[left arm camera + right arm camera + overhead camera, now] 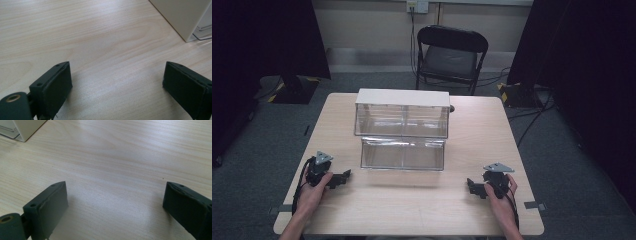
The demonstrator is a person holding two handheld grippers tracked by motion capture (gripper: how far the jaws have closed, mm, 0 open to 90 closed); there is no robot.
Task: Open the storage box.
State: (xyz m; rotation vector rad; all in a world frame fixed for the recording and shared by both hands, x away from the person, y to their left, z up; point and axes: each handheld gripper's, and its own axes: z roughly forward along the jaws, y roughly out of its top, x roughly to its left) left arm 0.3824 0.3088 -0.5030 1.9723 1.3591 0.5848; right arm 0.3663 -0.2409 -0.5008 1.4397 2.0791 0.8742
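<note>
Left tongs (343, 176): jaws spread wide, empty, resting on the pale wooden counter (422, 210).
Right tongs (472, 186): jaws wide, empty.
Clear two-tier plastic drawer unit with white top (402, 129): between and beyond both tongs.

table (472, 150): pale wood grain, smooth | drawer box (402, 130): glossy clear plastic | jaws: matt black

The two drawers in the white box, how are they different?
The lower drawer is pulled out toward the person, while the upper drawer sits pushed in. The upper drawer lies right under the white box top; the lower drawer rests near the table. Both are clear plastic, about equally wide, and look empty.
</note>
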